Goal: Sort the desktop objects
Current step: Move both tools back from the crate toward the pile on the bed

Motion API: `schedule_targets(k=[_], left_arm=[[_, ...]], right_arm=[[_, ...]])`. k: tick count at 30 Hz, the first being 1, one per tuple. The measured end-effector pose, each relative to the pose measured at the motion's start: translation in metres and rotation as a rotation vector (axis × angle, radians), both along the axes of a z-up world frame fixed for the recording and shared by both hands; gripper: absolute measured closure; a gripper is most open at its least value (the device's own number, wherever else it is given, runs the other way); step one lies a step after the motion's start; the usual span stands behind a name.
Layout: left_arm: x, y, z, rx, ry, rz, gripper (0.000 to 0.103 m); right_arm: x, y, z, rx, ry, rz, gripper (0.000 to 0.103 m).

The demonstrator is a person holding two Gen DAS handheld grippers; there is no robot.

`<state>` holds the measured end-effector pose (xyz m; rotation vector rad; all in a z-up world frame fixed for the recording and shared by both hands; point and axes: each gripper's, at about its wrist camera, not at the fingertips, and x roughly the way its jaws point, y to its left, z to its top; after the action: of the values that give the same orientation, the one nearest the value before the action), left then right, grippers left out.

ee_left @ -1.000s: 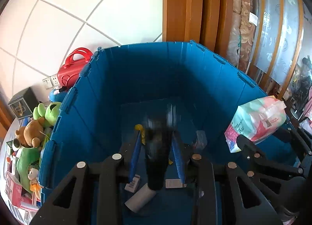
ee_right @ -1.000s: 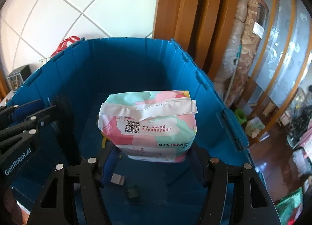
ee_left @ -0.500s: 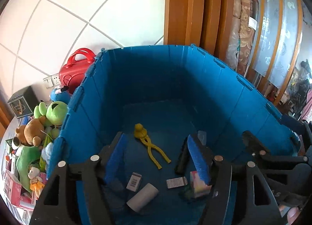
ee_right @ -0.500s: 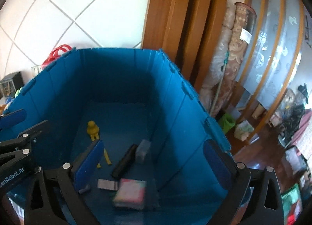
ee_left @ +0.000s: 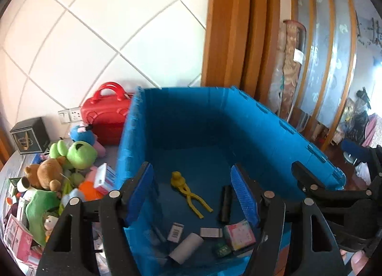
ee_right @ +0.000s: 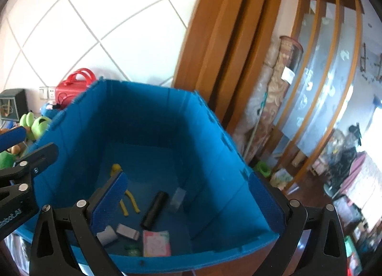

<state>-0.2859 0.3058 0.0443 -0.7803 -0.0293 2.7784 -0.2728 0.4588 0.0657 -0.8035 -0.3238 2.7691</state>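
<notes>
Now both tools hang over the blue bin [ee_left: 262, 132], holding nothing: the left gripper [ee_left: 195, 194] has its jaws spread wide, and so does the right gripper [ee_right: 191, 199]. On the bin floor lie the pink tissue pack [ee_left: 240, 234], a black tube [ee_left: 225, 203], yellow tongs [ee_left: 188, 192], a white roll [ee_left: 186, 248] and a small barcoded box [ee_left: 175, 231]. Left of the bin, plush toys [ee_left: 59, 166] crowd beside a red case [ee_left: 106, 116]

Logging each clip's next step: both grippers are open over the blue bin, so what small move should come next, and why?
Probably swing the left gripper left toward the toy pile, perhaps the brown teddy bear. Both jaws are open and empty, the right gripper too, and the pink packet lies in the blue bin.
</notes>
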Motion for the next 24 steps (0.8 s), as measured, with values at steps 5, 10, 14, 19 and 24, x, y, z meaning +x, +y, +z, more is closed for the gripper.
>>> schedule_targets(k=[5,10,14,19,24], left_arm=[[0.01,-0.052,0.005,0.0,0.025,0.049,0.031],[0.021,-0.118,0.003,-0.004,0.028,0.113,0.031],[0.034,-0.172,-0.01,-0.039,0.027,0.122,0.031],[0.055,-0.247,-0.025,-0.1,0.002,0.129,0.031],[0.078,-0.316,-0.047,-0.111,-0.05,0.151,0.031]], right_arm=[[0.003,-0.05,0.004,0.002,0.021,0.038,0.0],[0.008,-0.114,-0.003,-0.007,0.028,0.085,0.0],[0.017,-0.166,-0.015,-0.049,0.029,0.1,0.0],[0.033,-0.231,-0.035,-0.1,-0.001,0.094,0.0],[0.05,-0.293,-0.055,-0.155,-0.052,0.168,0.0]])
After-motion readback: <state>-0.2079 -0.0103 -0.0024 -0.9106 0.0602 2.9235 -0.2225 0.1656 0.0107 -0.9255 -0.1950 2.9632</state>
